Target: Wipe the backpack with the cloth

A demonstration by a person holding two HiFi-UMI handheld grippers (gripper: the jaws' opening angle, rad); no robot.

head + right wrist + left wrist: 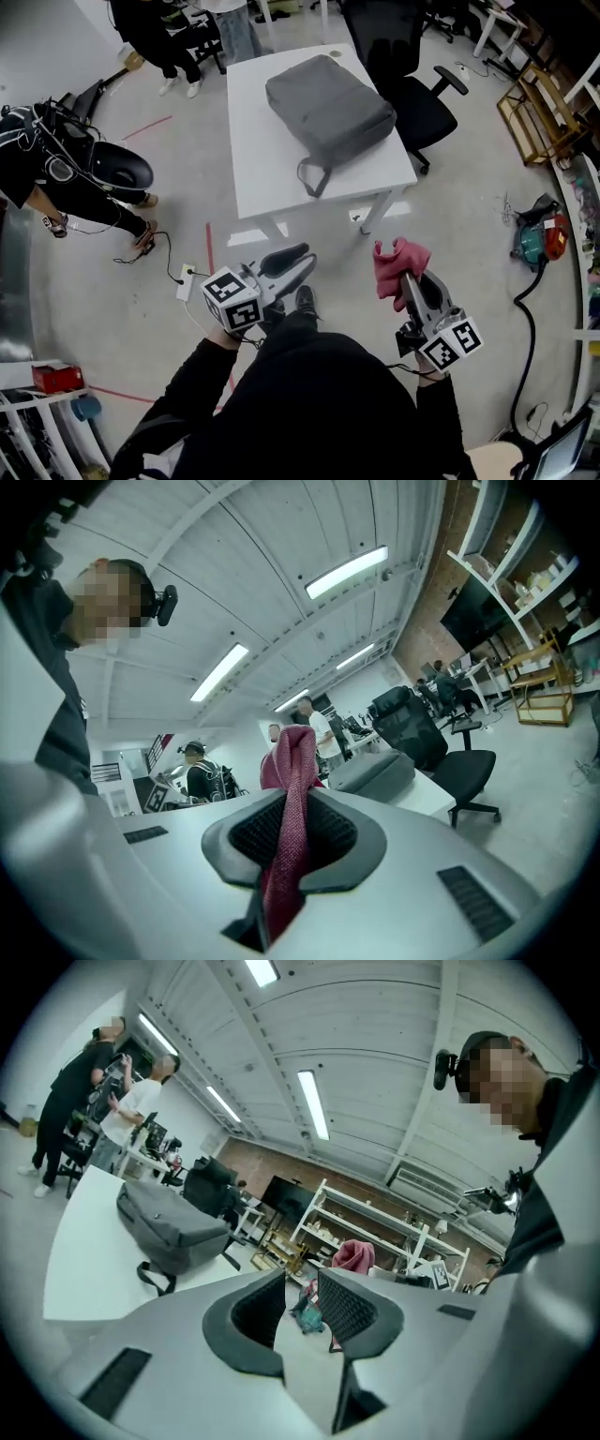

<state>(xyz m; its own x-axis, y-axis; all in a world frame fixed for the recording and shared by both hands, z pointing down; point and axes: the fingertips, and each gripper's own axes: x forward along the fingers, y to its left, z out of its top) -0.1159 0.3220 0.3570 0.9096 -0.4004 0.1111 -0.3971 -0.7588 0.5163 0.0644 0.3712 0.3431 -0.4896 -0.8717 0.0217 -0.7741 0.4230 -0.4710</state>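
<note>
A grey backpack (pixel 328 108) lies flat on a white table (pixel 258 159), its strap loop hanging toward the near edge; it also shows as the backpack (pixel 164 1227) and the backpack (pixel 375 773) in the two gripper views. My right gripper (pixel 405 274) is shut on a pink cloth (pixel 397 265), which bunches up past the jaws; the cloth (pixel 289 832) is pinched between the pads. My left gripper (pixel 302 262) stands open with nothing between its jaws, held short of the table. Both grippers are well back from the backpack.
A black office chair (pixel 412 89) stands at the table's right side. People stand beyond the table (pixel 187 37) and at the left (pixel 66 178). A power strip with cable (pixel 185 279) lies on the floor. Shelving (pixel 539 112) and tools (pixel 539 234) line the right wall.
</note>
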